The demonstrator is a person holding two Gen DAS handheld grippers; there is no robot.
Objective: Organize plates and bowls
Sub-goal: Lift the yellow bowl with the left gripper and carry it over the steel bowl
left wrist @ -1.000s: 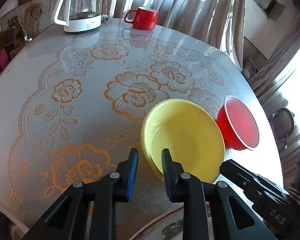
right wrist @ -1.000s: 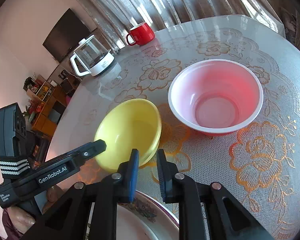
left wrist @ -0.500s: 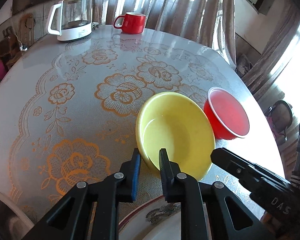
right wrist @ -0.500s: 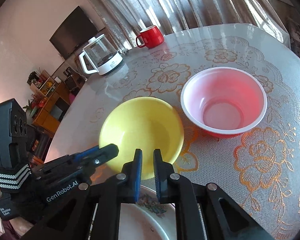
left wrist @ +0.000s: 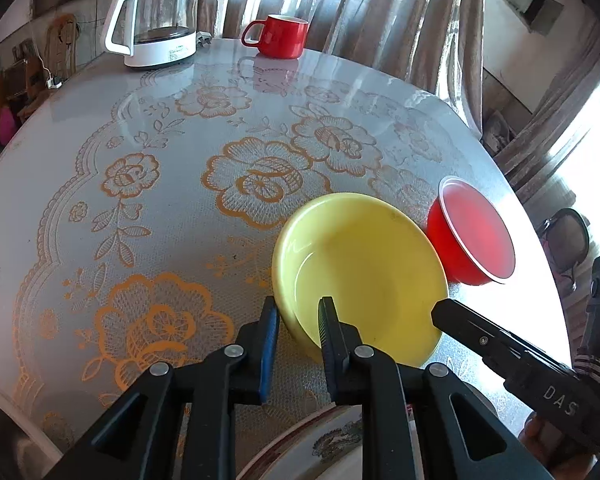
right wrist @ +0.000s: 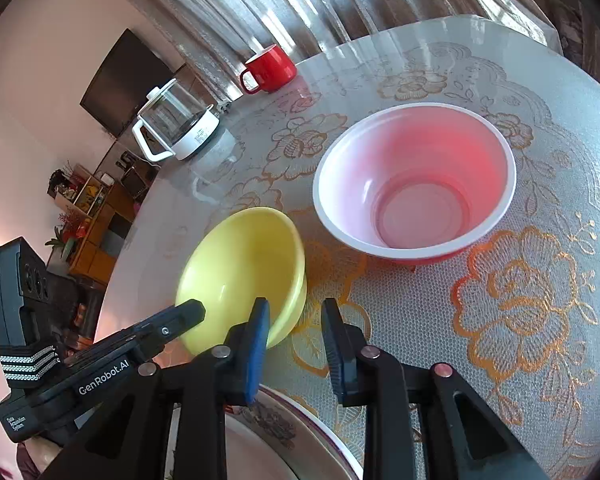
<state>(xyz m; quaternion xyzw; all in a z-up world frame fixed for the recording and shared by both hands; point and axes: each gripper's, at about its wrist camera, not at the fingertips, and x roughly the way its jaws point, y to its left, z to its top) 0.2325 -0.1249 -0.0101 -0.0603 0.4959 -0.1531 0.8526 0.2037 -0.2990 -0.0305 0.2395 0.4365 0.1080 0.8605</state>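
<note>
The surface (left wrist: pixel 100 128) is pale grey under a glossy sheet, patterned with orange lace flowers and leaf sprays. The bowl (left wrist: pixel 364 276) at its centre is plain yellow. At three o'clock of it, the second bowl (left wrist: pixel 472 236) is red outside, with a white rim and a pinkish-white inside. Toward twelve o'clock stands a red mug (left wrist: pixel 280 36); at eleven, a clear glass kettle (left wrist: pixel 156 20) with white base, handle and lid. The plate (right wrist: pixel 284 428) at six o'clock is white with a dark rim and grey-green motif. Fingers (right wrist: pixel 256 344) are black with blue pads.

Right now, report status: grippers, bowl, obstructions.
Left gripper shut on near rim of yellow bowl. Right gripper jaws opening, nothing clamped. Red bowl close beside; patterned plate at near edge.
</note>
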